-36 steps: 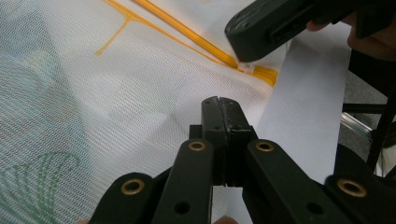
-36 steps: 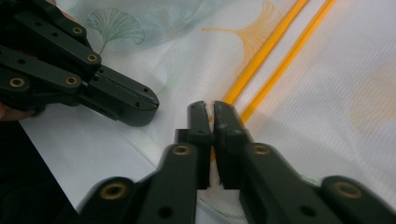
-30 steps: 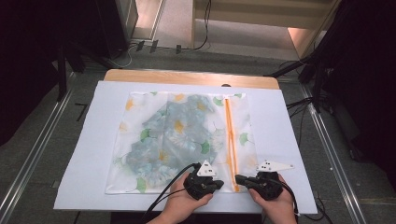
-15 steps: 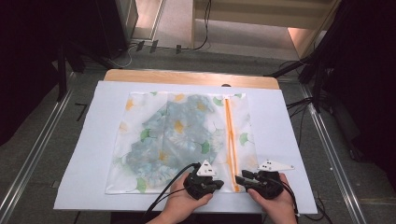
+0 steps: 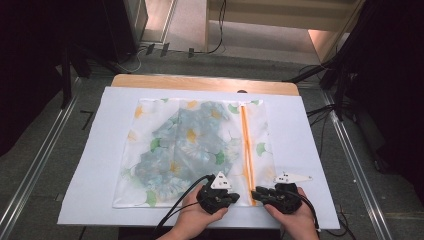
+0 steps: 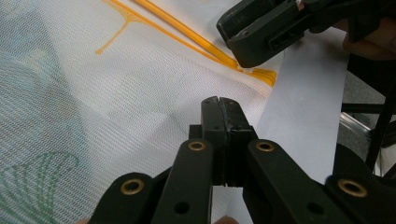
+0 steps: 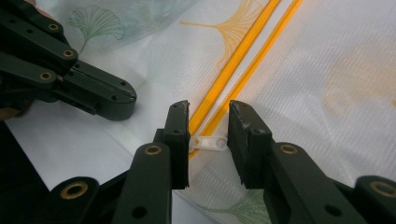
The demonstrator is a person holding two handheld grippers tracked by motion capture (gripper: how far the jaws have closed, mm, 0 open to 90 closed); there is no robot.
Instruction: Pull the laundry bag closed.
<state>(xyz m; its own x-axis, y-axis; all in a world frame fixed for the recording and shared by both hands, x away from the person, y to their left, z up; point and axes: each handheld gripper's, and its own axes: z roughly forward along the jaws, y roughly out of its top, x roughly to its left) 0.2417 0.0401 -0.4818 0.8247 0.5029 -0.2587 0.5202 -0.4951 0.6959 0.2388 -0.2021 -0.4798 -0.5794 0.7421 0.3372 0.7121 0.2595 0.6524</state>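
Right gripper point(image 7: 208, 140) at the near end of the zipper point(image 5: 245, 145): its jaws have just been closing, and they now stand a little apart with the white pull tab point(image 7: 208, 142) lying crosswise between them. The left pad meets the tab's end; whether the right pad touches cannot be told, so the grip does not look complete. This is judged to be the approach to a pinch on the tab, the step before the zipper can be drawn along its track. Both hands rest at the bag's near edge, as they did a second ago.

Left gripper point(image 6: 223, 116): jaws pressed together, tip down on the mesh just beside the zipper's end, apparently steadying the bag point(image 5: 165, 145); whether any cloth is caught cannot be told.

The bag is white, fine-meshed, printed with green and yellow leaves, and lies flat on a white sheet point(image 5: 95, 165) covering the surface. A blue flowered cloth point(image 5: 185, 150) shows through it. The orange zipper runs near its right edge.
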